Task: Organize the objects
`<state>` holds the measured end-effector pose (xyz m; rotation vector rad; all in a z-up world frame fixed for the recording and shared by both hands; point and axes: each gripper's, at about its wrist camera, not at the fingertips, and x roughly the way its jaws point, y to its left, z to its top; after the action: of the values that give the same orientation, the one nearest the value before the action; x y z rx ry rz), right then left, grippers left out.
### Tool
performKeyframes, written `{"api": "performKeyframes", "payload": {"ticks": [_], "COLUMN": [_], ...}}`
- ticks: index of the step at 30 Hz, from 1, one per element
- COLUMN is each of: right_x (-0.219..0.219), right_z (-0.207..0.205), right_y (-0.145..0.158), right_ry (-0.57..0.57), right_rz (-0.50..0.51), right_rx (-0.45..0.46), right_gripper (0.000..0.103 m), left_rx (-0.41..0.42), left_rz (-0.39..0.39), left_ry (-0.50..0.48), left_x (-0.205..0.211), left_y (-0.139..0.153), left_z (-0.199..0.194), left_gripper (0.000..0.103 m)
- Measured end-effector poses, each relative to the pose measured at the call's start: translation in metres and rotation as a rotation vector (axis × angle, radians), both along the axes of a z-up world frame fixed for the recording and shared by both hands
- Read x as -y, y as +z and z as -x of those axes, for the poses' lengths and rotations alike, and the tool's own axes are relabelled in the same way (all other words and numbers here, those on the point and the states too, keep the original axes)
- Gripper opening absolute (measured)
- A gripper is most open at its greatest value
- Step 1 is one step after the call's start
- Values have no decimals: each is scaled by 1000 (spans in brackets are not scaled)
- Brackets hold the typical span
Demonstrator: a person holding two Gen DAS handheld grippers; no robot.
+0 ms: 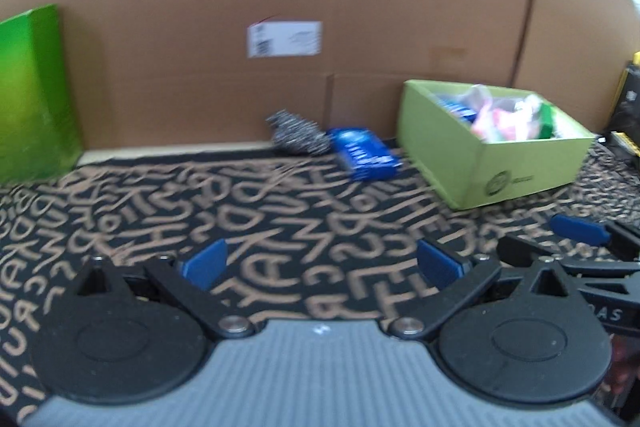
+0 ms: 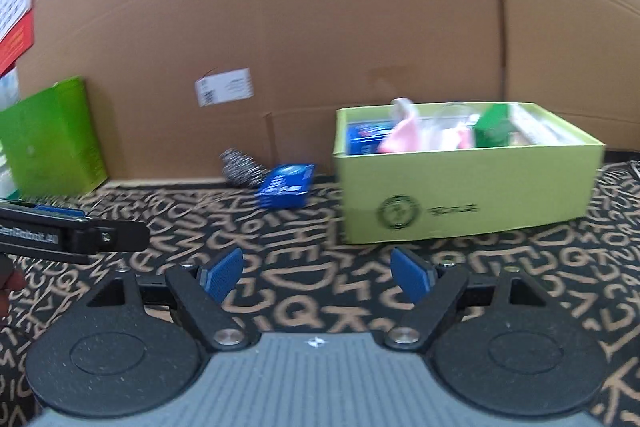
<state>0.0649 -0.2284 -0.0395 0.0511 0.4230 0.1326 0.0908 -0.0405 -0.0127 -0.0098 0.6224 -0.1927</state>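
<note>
Left of the pale green box [image 2: 460, 195], on the table [image 2: 280, 267] with its black cloth covered in tan lettering, two loose items lie near the cardboard backdrop [image 2: 320, 27]: a blue packet [image 2: 286, 185] closest to the box, and a steel scouring pad [image 2: 242, 169] touching or just beside the packet's far left side, against the foot of the cardboard. Box is open-topped and already holds stuff: blue packet, pink and clear wrapped bits, something green; too blurred to name further. Same layout from the left wrist view: box [image 1: 520, 171], packet [image 1: 366, 154], pad [image 1: 298, 135], with the packet just off the box's left corner, not touching as far as I can tell. Bright green carton [image 2: 56, 139] stands upright well left of the box, against the cardboard; a white label [image 2: 225, 87] is stuck on the cardboard between carton and box. Right gripper [image 2: 318, 277]: fingers spread wide, blue pads apart, nothing between them, just cloth visible in the gap; it sits in front of the box's near left corner, clear of it. Left gripper [image 1: 320, 265]: fingers also wide apart, empty, cloth only in the gap; aimed at the open cloth left of the box, well short of packet and pad. Each gripper shows at the edge of the other's view, side by side. Both frames are motion-blurred.
</note>
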Motion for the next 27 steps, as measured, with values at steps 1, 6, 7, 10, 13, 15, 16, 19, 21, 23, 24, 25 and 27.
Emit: {"api": "performKeyframes", "payload": {"ticks": [1, 6, 7, 10, 13, 15, 16, 19, 21, 23, 24, 25, 27], "right_x": [-6, -32, -36, -46, -53, -59, -61, -67, -69, -72, -74, -76, -79], "right_z": [-1, -12, -14, -21, -32, -40, -45, -60, -71, -81, -87, -93, -104], "right_y": [1, 7, 8, 11, 12, 10, 9, 4, 1, -1, -2, -2, -3], "right_ry": [10, 38, 40, 46, 46, 44, 42, 28, 17, 1, -8, -16, -30], "right_rz": [7, 26, 30, 37, 43, 51, 54, 63, 68, 78, 86, 93, 104], "right_rx": [1, 0, -2, -6, -19, -28, -36, -56, -68, -75, -78, -79, -82], "right_gripper": [85, 85, 85, 85, 85, 85, 85, 85, 85, 84, 84, 84, 84], "left_rx": [-4, -18, -22, -31, -41, -46, -49, -65, -76, -69, -61, -55, -46], "left_rz": [-2, 18, 22, 27, 31, 32, 26, 19, 29, 20, 13, 9, 15], "left_ry": [13, 60, 66, 78, 87, 92, 102, 114, 100, 107, 116, 119, 113], "left_x": [-6, -30, -34, -43, -50, -53, -55, -62, -68, -75, -79, -82, -89], "left_y": [-1, 1, 1, 0, -3, -6, -7, -12, -15, -16, -15, -14, -11], "left_z": [-2, -15, -17, -27, -33, -38, -41, -52, -61, -71, -76, -82, -93], "left_gripper": [103, 103, 103, 103, 103, 103, 103, 103, 103, 103, 103, 103, 103]}}
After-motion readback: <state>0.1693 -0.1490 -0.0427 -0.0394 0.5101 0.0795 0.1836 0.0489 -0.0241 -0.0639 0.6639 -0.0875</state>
